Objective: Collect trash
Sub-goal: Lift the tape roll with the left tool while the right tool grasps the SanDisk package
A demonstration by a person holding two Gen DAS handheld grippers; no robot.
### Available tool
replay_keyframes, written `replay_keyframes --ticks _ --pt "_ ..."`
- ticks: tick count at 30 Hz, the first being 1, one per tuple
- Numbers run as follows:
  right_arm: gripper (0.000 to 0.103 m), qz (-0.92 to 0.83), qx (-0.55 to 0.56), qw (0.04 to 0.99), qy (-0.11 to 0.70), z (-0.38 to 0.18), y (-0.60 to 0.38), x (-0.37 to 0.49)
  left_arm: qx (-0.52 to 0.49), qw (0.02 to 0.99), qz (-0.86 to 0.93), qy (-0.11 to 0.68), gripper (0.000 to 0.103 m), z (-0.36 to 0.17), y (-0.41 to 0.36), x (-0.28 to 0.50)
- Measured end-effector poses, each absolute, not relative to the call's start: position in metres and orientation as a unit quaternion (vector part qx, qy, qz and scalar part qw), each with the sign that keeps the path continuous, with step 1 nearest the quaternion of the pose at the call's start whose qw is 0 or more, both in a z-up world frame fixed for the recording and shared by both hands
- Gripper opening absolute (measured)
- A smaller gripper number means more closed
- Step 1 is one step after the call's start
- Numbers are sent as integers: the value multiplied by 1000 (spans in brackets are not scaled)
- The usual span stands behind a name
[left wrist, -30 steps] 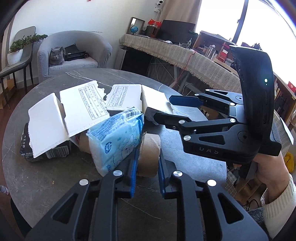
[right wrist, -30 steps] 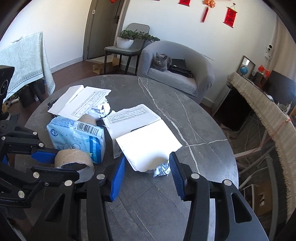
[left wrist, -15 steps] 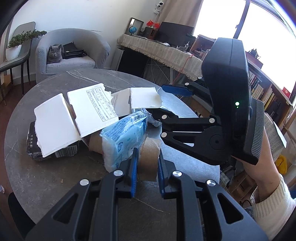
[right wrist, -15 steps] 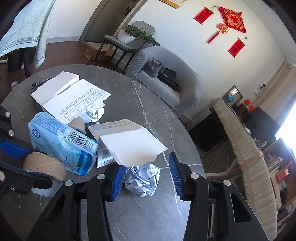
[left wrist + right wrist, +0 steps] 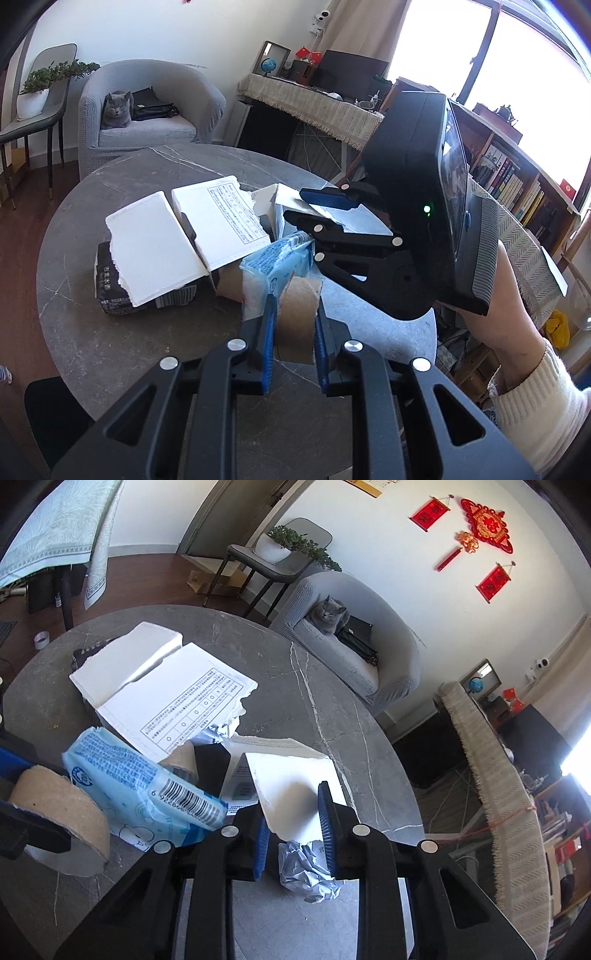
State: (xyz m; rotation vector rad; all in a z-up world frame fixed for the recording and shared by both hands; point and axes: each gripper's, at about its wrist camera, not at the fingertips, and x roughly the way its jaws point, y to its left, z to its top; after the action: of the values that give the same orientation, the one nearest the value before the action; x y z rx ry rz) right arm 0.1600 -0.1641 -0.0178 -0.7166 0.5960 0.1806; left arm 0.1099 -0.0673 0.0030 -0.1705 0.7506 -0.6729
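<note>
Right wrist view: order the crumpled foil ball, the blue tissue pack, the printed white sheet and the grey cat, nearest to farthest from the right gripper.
1. Crumpled foil ball, between the right gripper's fingers.
2. Blue tissue pack, to the left.
3. Printed white sheet, behind the pack.
4. Grey cat, on the armchair beyond the table.

Black grippers, blue pads, cream knit sleeve.
</note>
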Motion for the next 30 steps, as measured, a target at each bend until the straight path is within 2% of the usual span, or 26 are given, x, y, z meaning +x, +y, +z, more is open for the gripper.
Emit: replay_keyframes --ticks 4,9,20,30 --pt "13 90 -291 909 285 -6 -173 161 -84 874 -319 356 20 5 -61 106" --pt "0 91 -238 924 284 1 -181 162 -85 878 -314 351 20 7 -56 100" --pt "0 106 -181 942 260 30 -174 145 -107 900 -283 315 20 25 -19 83" --pt "0 174 -75 951 245 61 -158 128 -121 921 -221 297 20 34 39 65"
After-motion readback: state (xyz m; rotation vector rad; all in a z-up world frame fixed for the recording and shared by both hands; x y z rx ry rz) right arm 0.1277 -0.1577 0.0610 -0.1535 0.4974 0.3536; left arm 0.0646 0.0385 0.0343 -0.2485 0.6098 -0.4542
